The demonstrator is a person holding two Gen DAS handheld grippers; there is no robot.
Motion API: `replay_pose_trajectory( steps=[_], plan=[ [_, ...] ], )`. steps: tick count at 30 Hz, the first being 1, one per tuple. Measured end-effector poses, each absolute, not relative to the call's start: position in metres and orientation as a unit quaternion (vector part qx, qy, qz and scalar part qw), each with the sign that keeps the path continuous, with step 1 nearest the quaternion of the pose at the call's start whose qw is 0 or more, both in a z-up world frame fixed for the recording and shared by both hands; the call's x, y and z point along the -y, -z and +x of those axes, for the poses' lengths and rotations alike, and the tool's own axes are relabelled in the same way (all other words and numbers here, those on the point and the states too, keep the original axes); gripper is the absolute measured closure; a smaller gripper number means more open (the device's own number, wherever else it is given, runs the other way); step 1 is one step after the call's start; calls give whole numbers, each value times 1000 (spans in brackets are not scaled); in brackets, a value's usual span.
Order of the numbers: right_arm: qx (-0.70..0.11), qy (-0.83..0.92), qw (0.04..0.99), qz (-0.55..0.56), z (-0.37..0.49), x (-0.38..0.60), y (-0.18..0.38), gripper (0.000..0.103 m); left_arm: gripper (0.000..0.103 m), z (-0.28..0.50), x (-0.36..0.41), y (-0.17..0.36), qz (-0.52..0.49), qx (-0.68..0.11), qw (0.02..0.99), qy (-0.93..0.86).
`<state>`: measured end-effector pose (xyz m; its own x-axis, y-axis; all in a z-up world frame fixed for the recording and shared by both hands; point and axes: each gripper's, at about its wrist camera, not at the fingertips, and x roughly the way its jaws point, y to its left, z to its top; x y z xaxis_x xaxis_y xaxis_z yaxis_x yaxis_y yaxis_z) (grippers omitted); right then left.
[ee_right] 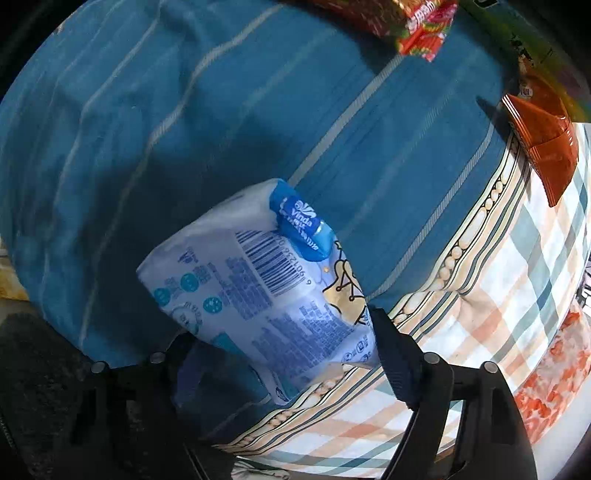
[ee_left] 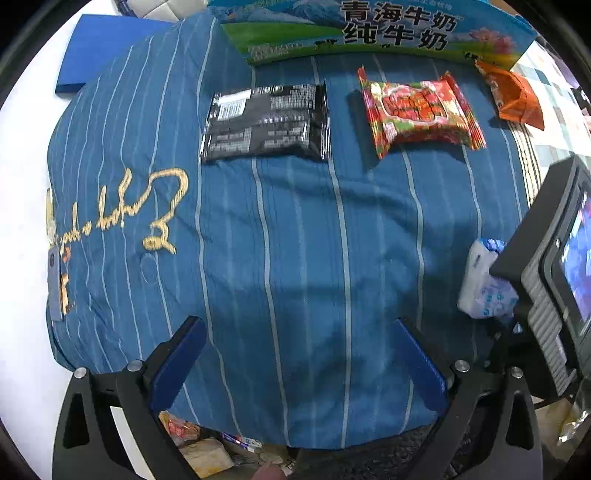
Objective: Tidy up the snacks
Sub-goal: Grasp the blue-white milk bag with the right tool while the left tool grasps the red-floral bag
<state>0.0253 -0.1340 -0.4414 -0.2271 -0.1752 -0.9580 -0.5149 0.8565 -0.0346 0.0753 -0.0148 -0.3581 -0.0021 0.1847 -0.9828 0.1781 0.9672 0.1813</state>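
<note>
Three snack packs on blue striped cloth (ee_left: 295,240): black pack (ee_left: 266,122) flat at centre; red pack (ee_left: 421,112) beside it to the right; orange pack (ee_left: 513,98) further right at cloth edge, partly over plaid sheet (ee_right: 498,295). Behind them, milk carton box (ee_left: 369,33). Left gripper (ee_left: 299,365) pointed down over bare cloth, jaws spread wide, nothing between. Right gripper (ee_right: 284,365) clamped on white-and-blue tissue pack (ee_right: 258,280), pack tilted between the jaws above cloth edge; whether touching cloth, unclear. More packets below cloth edge, blurred.
</note>
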Motion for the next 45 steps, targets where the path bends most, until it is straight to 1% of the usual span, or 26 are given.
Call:
replay_pose_trajectory(
  steps=[2, 5, 11, 14, 18, 21, 24, 29, 30, 31, 35, 37, 38, 41, 43, 45],
  plan=[
    [-773, -142, 580, -213, 25, 140, 440, 32, 1, 84, 18, 356, 133, -703, 699, 2],
    [-778, -115, 588, -190, 33, 162, 434, 39, 1, 104, 29, 347, 153, -686, 711, 19],
    [-781, -57, 616, -87, 58, 237, 417, 40, 1, 149, 90, 341, 273, -624, 725, 98],
    [-778, -29, 627, -25, 67, 282, 411, 40, 1, 170, 128, 350, 345, -591, 713, 155],
    [-776, -6, 628, 59, 63, 332, 411, 40, 0, 195, 165, 381, 407, -594, 663, 204],
    [-772, 2, 630, 87, 58, 352, 410, 40, 0, 202, 182, 405, 443, -599, 622, 241],
    [-769, 4, 632, 98, 49, 367, 409, 40, 0, 209, 192, 413, 429, -616, 602, 272],
    [-770, 0, 631, 98, 55, 371, 400, 40, 1, 205, 200, 423, 435, -625, 575, 300],
    [-770, 0, 631, 97, 54, 373, 399, 40, 4, 203, 200, 425, 432, -627, 573, 303],
    [-771, 0, 630, 95, 51, 372, 400, 40, 15, 202, 200, 426, 431, -626, 574, 305],
    [-771, 0, 630, 93, 41, 380, 400, 40, 16, 190, 191, 432, 410, -639, 579, 296],
    [-769, -1, 632, 92, 45, 379, 399, 40, 24, 183, 184, 432, 391, -649, 585, 288],
    [-769, -1, 633, 91, 44, 378, 398, 40, 25, 180, 180, 433, 379, -658, 587, 281],
    [-768, -6, 634, 91, 45, 378, 396, 40, 26, 173, 162, 434, 319, -696, 596, 242],
    [-767, -8, 635, 90, 43, 378, 396, 40, 26, 172, 141, 435, 228, -741, 600, 199],
    [-767, -11, 635, 93, 41, 376, 396, 40, 26, 175, 115, 440, 113, -784, 587, 166]
  ],
)
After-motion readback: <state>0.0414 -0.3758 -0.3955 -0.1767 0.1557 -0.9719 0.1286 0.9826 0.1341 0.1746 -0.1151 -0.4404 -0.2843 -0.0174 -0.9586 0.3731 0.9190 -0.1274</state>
